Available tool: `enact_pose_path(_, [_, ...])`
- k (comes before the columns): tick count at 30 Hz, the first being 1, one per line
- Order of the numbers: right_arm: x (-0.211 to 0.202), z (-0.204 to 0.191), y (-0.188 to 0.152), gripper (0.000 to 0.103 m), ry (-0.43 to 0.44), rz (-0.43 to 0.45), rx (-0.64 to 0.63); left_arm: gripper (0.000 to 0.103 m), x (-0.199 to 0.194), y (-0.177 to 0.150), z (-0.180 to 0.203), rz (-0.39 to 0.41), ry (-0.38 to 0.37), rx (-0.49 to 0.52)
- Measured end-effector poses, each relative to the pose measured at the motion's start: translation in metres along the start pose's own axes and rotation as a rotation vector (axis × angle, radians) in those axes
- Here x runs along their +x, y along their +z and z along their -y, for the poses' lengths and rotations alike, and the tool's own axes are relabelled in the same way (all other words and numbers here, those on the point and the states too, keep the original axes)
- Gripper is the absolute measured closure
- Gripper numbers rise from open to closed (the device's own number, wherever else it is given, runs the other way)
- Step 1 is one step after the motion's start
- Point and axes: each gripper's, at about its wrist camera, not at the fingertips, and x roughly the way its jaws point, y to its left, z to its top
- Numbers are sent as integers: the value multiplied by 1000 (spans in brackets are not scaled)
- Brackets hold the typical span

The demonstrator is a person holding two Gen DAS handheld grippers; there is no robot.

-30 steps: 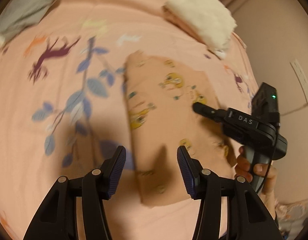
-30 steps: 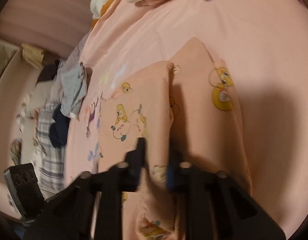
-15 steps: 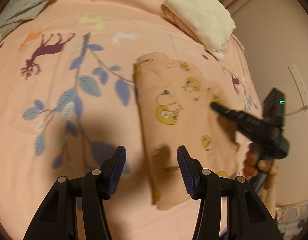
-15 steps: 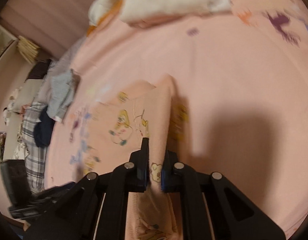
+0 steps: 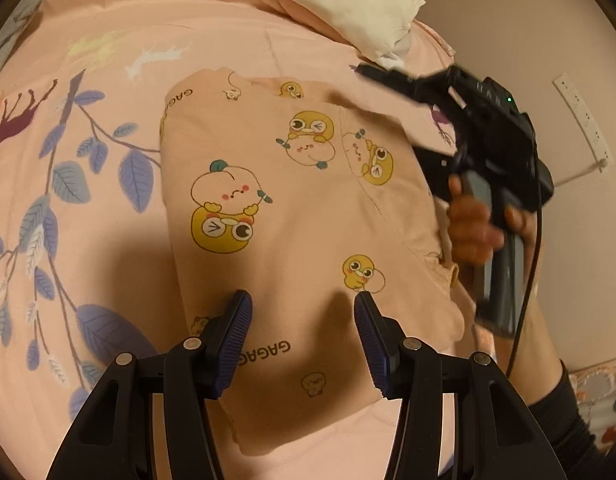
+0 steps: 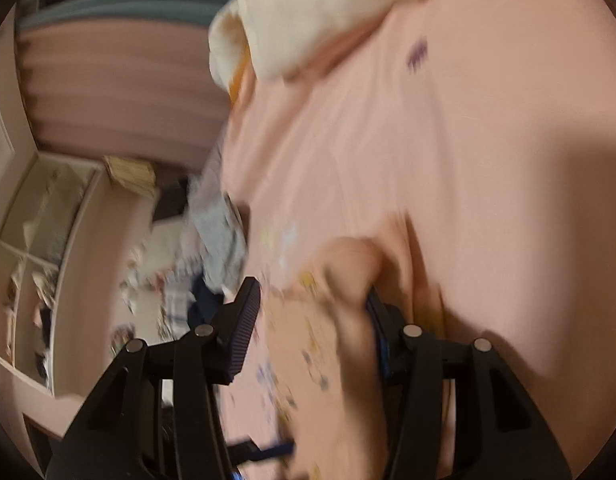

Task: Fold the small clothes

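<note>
A small peach garment [image 5: 292, 208] printed with yellow cartoon ducks lies folded on the pink bedsheet [image 5: 108, 60]. My left gripper [image 5: 302, 320] is open and empty, low over the garment's near end. My right gripper [image 6: 311, 312] is open; in the blurred right wrist view a fold of the garment [image 6: 339, 280] bulges between its jaws and rests against the right finger. From the left wrist view the right gripper [image 5: 371, 72] is raised over the garment's far right edge.
A folded white cloth on a peach stack [image 5: 347, 4] lies at the far right of the bed. Grey and dark clothes [image 6: 216, 240] lie at the bed's far left side. A wall with a power strip [image 5: 583, 120] stands to the right.
My right gripper has opened and let go of the garment fold, then lifted away toward the far edge. The left gripper has moved closer over the garment.
</note>
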Motion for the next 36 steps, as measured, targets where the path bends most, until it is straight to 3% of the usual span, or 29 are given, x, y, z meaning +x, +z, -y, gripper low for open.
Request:
enact_pose_path(4, [-31, -13, 14, 53, 16, 145, -22, 52, -1, 1, -4, -4, -8, -10])
enact_pose_path(6, [-42, -26, 10, 53, -40, 180, -69, 52, -1, 1, -5, -4, -11, -12])
enact_pose_path(8, [-43, -45, -4, 55, -199, 124, -193, 52, -1, 2, -6, -4, -9, -11])
enact_pose_path(10, [-41, -61, -31, 73, -330, 53, -348, 52, 0, 1, -5, 0, -2, -7])
enact_pose_path(12, [-42, -75, -63, 78, -403, -1, -476, 52, 1, 1, -2, 5, 12, 9])
enact_pose_path(17, [-57, -90, -125, 87, -423, -81, -657, 52, 3, -7, 10, 39, 79, 79])
enact_pose_path(23, [-45, -70, -156, 87, -622, -191, -802, 52, 5, -20, 16, 83, 133, 150])
enact_pose_path(27, [-55, -75, -158, 87, -635, -170, -801, 52, -5, -36, 12, 105, 125, 146])
enact_pose_path(32, [-62, -82, -172, 84, -542, -174, -793, 52, -14, -58, 10, 128, 133, 144])
enact_pose_path(36, [-49, -61, -187, 84, -637, -232, -787, 52, -11, -70, 9, 122, 138, 137])
